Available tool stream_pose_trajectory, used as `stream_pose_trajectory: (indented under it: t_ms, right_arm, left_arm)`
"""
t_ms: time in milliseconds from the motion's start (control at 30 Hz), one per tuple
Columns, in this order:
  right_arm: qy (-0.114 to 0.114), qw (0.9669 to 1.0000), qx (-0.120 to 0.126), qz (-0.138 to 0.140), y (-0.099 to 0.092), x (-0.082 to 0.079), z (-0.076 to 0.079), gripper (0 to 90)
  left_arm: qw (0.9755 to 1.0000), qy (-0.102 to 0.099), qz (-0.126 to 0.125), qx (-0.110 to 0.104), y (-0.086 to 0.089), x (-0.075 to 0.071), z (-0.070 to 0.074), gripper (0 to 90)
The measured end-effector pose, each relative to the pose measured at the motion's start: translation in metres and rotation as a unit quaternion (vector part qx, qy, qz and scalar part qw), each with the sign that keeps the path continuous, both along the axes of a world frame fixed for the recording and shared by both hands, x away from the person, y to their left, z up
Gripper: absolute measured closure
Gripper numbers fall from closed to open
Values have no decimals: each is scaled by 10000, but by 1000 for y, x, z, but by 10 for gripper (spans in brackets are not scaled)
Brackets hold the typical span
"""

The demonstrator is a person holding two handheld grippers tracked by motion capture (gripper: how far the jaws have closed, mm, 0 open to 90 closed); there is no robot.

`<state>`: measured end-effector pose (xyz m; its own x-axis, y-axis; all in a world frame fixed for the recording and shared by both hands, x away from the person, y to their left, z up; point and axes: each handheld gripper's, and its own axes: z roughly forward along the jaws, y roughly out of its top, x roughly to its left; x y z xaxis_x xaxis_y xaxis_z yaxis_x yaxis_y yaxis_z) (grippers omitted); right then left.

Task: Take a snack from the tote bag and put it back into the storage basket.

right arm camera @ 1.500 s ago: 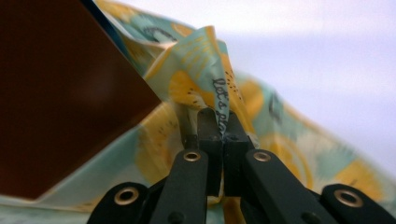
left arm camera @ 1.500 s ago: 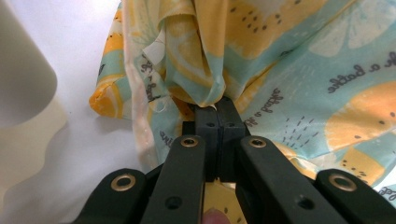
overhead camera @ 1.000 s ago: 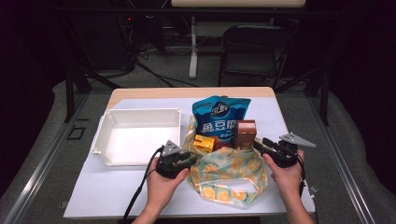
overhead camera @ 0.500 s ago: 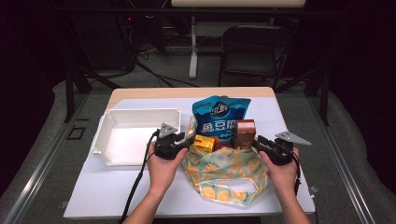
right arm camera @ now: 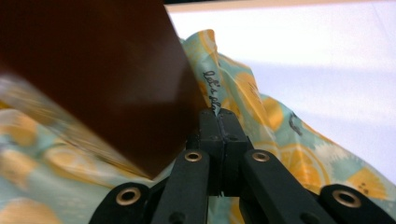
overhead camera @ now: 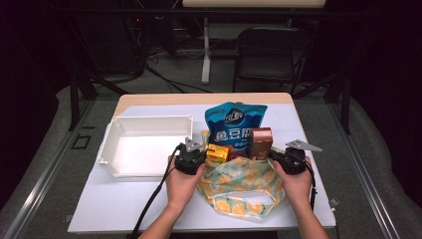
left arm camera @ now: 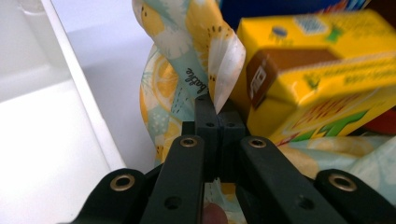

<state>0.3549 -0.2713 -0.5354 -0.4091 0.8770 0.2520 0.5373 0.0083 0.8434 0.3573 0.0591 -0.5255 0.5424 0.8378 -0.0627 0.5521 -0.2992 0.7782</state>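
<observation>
The lemon-print teal fabric bag (overhead camera: 242, 185) lies mouth away from the person; left claw (left arm camera: 215, 114) and right claw (right arm camera: 218, 122), levelled forward, have just clenched its rim.

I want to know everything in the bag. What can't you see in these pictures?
- Bag inside: high view, the lemon-print cloth covers it.
- Blue pouch bottom: high view, yellow box and brown box stand in front.
- Brown box label: right gripper view, too close and blurred.
- Yellow box print: left gripper view, cut off by the edge.
</observation>
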Motion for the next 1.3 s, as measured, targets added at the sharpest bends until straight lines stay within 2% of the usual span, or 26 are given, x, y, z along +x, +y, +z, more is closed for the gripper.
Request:
stream_pose_trajectory:
  t_ms: [67,167,333,467,567,600,700,800,900,1000,1033,1067,1100,1133,1167,1233,1300]
  right_arm:
    - [136,9998,-99,-45,-1,3,-5,900]
    - [376,9990,-209,-76,-1,7,-11,900]
    - [575,9976,-355,-114,0,13,-18,900]
    - [595,9975,-347,-176,-1,14,-19,900]
    - [554,9977,-329,-191,-2,13,-18,900]
    - [533,9980,-297,-167,-3,13,-17,900]
    - [523,9981,-293,-154,-2,13,-19,900]
    - [530,9978,-394,-101,0,14,-19,900]
    - [590,9973,-422,-94,-1,16,-21,900]
    - [718,9966,-407,-62,-2,18,-26,896]
    - [712,9967,-386,-84,-1,18,-26,869]
    - [686,9969,-386,-74,-2,17,-25,805]
    - [619,9975,-318,-121,-3,15,-23,719]
    - [527,9981,-271,-186,-4,13,-19,676]
    - [387,9987,-264,-209,-5,9,-15,646]
    - [130,9994,-259,-198,-9,0,-4,595]
    - [-182,9995,-76,-234,-13,-11,5,561]
  left_arm:
    - [9998,-109,30,134,-2,-3,-3,900]
    - [9996,-201,100,180,-4,-5,-4,900]
    - [9984,-480,129,275,-7,-15,-7,900]
    - [9989,-434,192,-7,-4,-18,-12,900]
    - [9976,-604,323,-61,-6,-22,-18,900]
    - [9978,-541,356,-124,-6,-22,-21,900]
    - [9983,-416,396,-110,-7,-21,-29,900]
    - [9989,-277,365,100,-10,-20,-37,900]
    - [9990,-180,358,183,-13,-18,-37,900]
    - [9992,-80,373,115,-10,-16,-37,886]
    - [9990,-87,416,122,-9,-17,-36,853]
    - [9990,-112,417,110,-7,-19,-35,808]
    - [9990,-141,417,37,-4,-21,-33,765]
    - [9989,-166,436,12,-1,-24,-31,694]
    - [9990,-179,418,-13,1,-27,-28,669]
    - [9989,-275,347,-166,6,-33,-22,662]
    - [9985,-360,335,-245,8,-37,-16,666]
